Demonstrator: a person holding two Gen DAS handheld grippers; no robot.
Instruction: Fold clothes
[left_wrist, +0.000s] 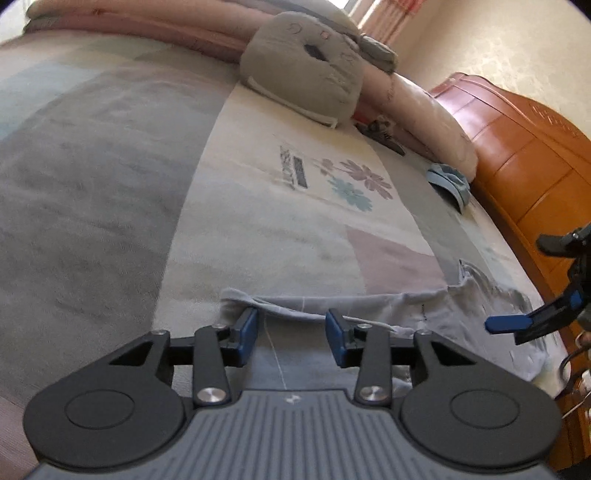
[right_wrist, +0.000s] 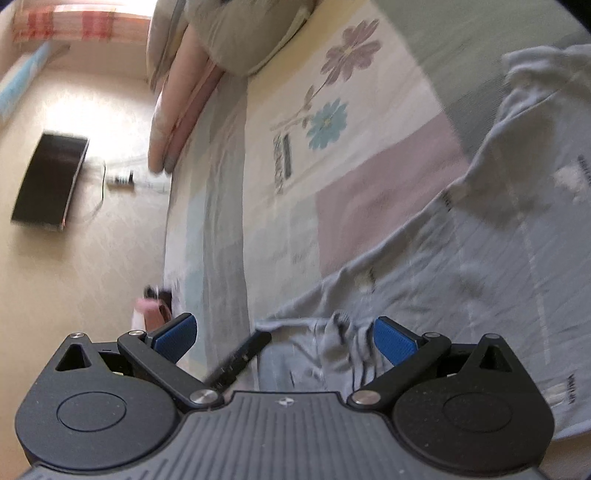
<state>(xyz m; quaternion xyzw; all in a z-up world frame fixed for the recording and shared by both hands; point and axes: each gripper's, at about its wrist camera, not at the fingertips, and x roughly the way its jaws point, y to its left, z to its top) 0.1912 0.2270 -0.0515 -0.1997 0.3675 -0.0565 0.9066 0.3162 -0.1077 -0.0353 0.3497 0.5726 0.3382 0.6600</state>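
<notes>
Bedroom, left wrist view: we see a bed (left_wrist: 110, 192) with a patchwork cover of grey, cream and pink panels, a flower print (left_wrist: 351, 181) mid-frame, a grey plush pillow (left_wrist: 306, 70) at the top, pink bedding (left_wrist: 424, 107) beside it, and an orange wooden headboard (left_wrist: 517, 158) at the right.
Garment, left wrist view: we find the pale grey garment (left_wrist: 369, 306) lying flat across the lower middle of the frame, soft and creased, its rolled edge crossing between the blue pads.
Left gripper: our left gripper (left_wrist: 291, 332) is spread, a fold of the edge just at its tips, not pinched.
Right gripper, left wrist view: we see the right gripper (left_wrist: 506, 325) at the right edge, above the garment.
Room, right wrist view: we see beige floor at the left with a dark flat panel (right_wrist: 50, 181); the picture is blurred.
Garment, right wrist view: the cloth spreads from lower centre to the upper right, a bunched ribbed part between the fingers.
Right gripper: its jaws stand wide apart, around the bunch without pinching it.
</notes>
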